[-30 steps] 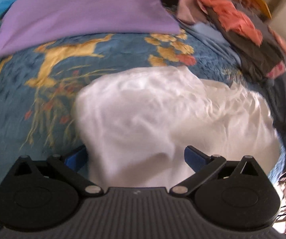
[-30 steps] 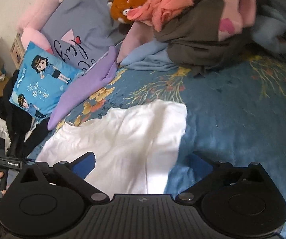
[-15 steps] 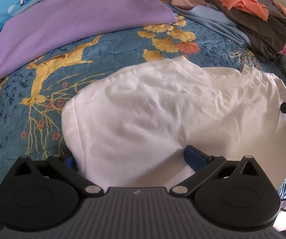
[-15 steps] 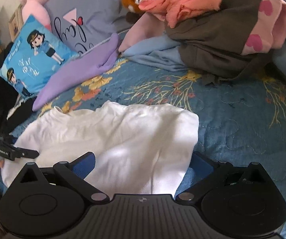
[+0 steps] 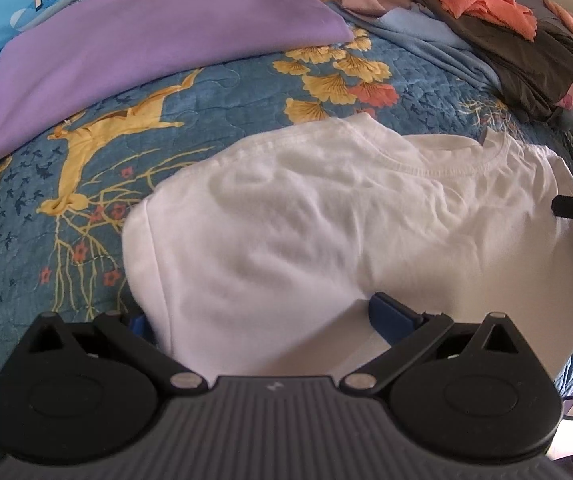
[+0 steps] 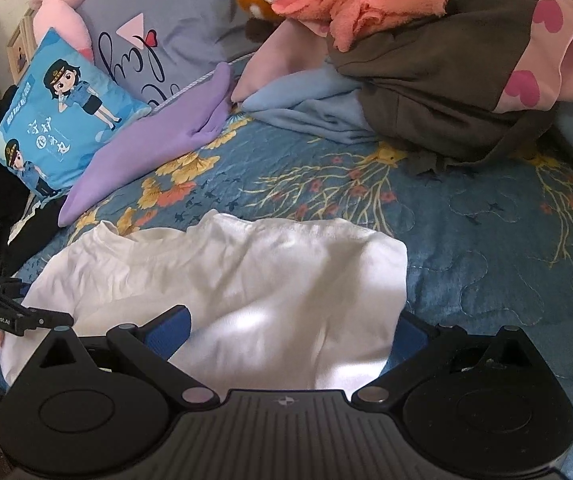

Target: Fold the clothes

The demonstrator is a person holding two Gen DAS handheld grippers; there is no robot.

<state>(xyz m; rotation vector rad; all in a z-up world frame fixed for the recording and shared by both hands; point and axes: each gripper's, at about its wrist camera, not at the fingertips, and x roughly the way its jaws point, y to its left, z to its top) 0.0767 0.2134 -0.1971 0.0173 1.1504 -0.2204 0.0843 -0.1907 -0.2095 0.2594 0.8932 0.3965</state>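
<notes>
Both grippers spread wide over a white cotton T-shirt on the bed.

The left gripper (image 5: 262,316) and right gripper (image 6: 292,330) each stand released, blue fingers apart, with the white cotton T-shirt (image 5: 326,224) lying between them; its near hem is hidden under the gripper bodies. The shirt lies spread, collar toward the left gripper's right, on the blue floral quilted bedspread (image 6: 486,240), which is bare to its right. Beyond lie a folded purple garment (image 5: 146,40) and a heaped pile of brown, coral and pale blue clothes (image 6: 426,80).
</notes>
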